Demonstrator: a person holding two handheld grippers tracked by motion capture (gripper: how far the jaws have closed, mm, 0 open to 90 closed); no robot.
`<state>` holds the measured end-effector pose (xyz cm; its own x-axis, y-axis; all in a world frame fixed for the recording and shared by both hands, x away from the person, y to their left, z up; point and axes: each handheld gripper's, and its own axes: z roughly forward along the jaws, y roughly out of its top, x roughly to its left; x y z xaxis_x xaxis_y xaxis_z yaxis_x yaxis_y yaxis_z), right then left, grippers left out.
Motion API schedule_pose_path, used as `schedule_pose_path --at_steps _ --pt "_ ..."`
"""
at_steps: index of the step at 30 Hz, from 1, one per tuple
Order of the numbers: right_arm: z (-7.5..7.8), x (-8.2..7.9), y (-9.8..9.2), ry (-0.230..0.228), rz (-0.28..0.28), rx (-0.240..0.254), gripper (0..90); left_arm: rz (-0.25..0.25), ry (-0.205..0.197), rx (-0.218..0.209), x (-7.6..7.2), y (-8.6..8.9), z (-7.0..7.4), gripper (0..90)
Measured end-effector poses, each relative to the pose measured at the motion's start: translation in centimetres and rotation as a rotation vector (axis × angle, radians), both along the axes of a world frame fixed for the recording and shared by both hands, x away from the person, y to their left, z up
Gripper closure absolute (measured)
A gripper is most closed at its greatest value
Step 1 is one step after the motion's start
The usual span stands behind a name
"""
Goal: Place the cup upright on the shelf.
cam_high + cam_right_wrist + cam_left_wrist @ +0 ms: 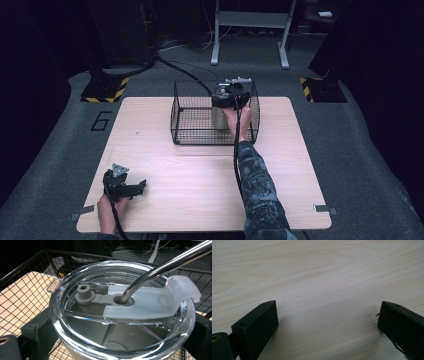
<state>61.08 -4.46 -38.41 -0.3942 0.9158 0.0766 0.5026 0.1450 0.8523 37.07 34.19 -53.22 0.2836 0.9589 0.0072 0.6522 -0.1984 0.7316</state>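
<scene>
A steel tumbler (218,118) with a clear lid (60,315) and a bent metal straw (162,265) stands upright inside a black wire basket (190,137) at the back middle of the table. My right gripper (228,95) reaches over the basket's near wall. In the right gripper view, my right gripper (120,340) has its jaws pressed on either side of the tumbler just below the lid. I cannot tell whether the tumbler rests on the basket floor. My left gripper (138,187) lies on the table at the front left. In its own view, my left gripper (327,315) is open over bare wood.
The wooden table (200,195) stands on grey carpet. Beyond it are a white metal frame (250,30), two stands with yellow-black striped bases (105,90) and a thick cable (185,72) running to the basket. The basket wall (30,272) encloses the tumbler closely.
</scene>
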Motion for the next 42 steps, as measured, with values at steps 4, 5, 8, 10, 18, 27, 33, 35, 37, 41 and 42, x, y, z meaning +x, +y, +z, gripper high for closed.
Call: schedule_pose_path --at_steps 4,5,8,10,18,27,33,35,37,41,42 --pt "-0.6 0.2 0.3 0.007 -0.003 -0.005 3.7 -0.002 0.001 0.0 0.0 0.0 0.0 3.0" --pt "-0.7 0.2 0.4 0.01 -0.004 -0.009 3.7 -0.001 0.0 -0.001 0.0 0.0 0.0 3.0" --pt "-1.0 0.4 0.7 0.014 -0.002 -0.011 3.7 -0.002 0.0 0.001 0.0 0.0 0.0 3.0" --pt "-1.2 0.4 0.8 0.014 -0.001 -0.018 3.7 -0.002 0.0 0.0 0.0 0.0 0.0 3.0" --pt "-1.9 0.6 1.2 0.022 -0.011 -0.027 3.6 -0.003 -0.001 0.002 0.0 0.0 0.0 3.0" --pt "-2.5 0.3 0.5 0.024 0.002 -0.022 3.5 -0.002 -0.001 0.001 0.0 0.0 0.0 3.0" --pt "-2.2 0.0 0.5 0.041 0.023 -0.037 2.8 -0.004 -0.001 0.002 0.0 0.0 0.0 3.0" --pt "-2.0 -0.2 0.5 0.046 0.016 -0.034 0.0 0.004 -0.007 -0.006 0.0 0.0 0.0 3.0" --pt "-1.5 -0.5 0.2 0.038 0.023 -0.02 0.0 0.005 -0.006 -0.008 0.0 -0.1 0.0 3.0" --pt "-0.8 -1.1 -0.4 0.072 0.04 -0.021 0.0 0.005 -0.006 -0.008 0.0 -0.1 0.0 3.0" --pt "-0.7 -1.3 -0.6 0.079 0.051 -0.015 0.0 0.003 -0.004 -0.006 0.0 0.0 0.0 3.0"
